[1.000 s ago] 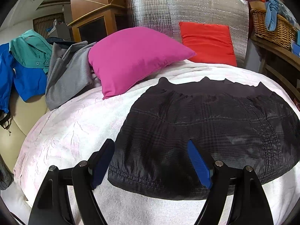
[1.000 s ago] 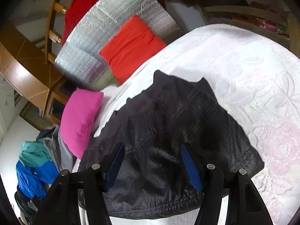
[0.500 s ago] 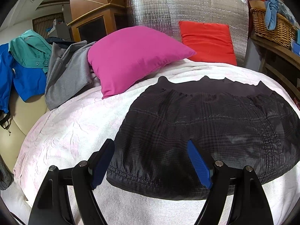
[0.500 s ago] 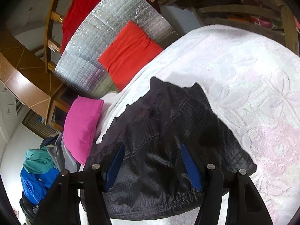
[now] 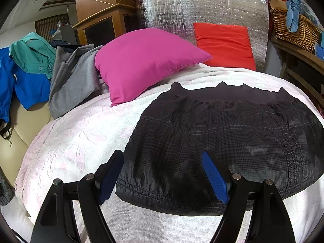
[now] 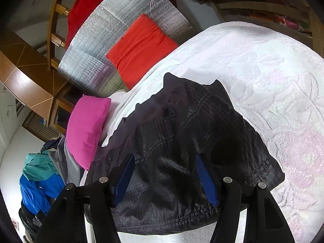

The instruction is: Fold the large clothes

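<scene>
A dark checked garment (image 5: 222,141) lies spread flat on the white bedspread (image 5: 77,141), its black ribbed band at the far edge and its gathered hem toward me. My left gripper (image 5: 162,166) hovers open above the hem's left corner, with nothing between its blue pads. In the right wrist view the same garment (image 6: 182,141) fills the middle. My right gripper (image 6: 164,170) stands open over its near hem, a little above the cloth and holding nothing.
A pink cushion (image 5: 145,60) and a red cushion (image 5: 222,44) lie at the bed's head against a silver foil panel (image 5: 202,10). Grey, teal and blue clothes (image 5: 40,70) are heaped at the left. A wicker basket (image 5: 293,26) sits on a wooden shelf at the right.
The right wrist view has shifted slightly, with the garment now a little lower and nearer in it. The left view is unchanged.
</scene>
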Motion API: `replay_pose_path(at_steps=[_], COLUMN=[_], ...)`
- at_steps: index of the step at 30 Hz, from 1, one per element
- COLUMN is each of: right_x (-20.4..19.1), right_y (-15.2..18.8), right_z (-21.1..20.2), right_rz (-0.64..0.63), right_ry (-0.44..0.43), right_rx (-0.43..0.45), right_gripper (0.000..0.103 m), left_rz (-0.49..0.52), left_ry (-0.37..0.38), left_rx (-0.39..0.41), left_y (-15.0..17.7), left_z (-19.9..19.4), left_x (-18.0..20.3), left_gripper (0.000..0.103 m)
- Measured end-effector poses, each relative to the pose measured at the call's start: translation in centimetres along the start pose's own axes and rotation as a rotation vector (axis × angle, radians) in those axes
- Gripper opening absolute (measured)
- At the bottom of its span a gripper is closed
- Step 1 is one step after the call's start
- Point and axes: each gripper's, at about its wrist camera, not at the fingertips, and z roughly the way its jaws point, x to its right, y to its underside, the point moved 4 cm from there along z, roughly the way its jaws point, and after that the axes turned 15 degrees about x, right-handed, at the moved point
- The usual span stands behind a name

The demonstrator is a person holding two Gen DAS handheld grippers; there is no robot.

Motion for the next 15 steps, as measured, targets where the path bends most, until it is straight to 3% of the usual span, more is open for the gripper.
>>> replay_pose_path(at_steps=[9, 13, 15], right_x=[-0.7, -0.1, 0.0], right_y=[0.9, 2.3, 2.7], right_z=[0.7, 2.6, 3.0], right_rz=[-0.025, -0.027, -0.051], right_ry=[-0.003, 0.025, 0.041], right_rx=[-0.032, -0.126, -0.138], right_gripper=[0.066, 0.066, 0.067], left_rz=[0.004, 0.007, 0.018], left_ry=[-0.001, 0.001, 0.007], left_rx=[-0.004, -0.016, -0.064], left_y=[0.0, 0.2, 1.0], left_z=[0.0, 0.4, 1.3], left_x=[0.0, 0.1, 0.2], left_gripper=[0.08, 0.08, 0.08])
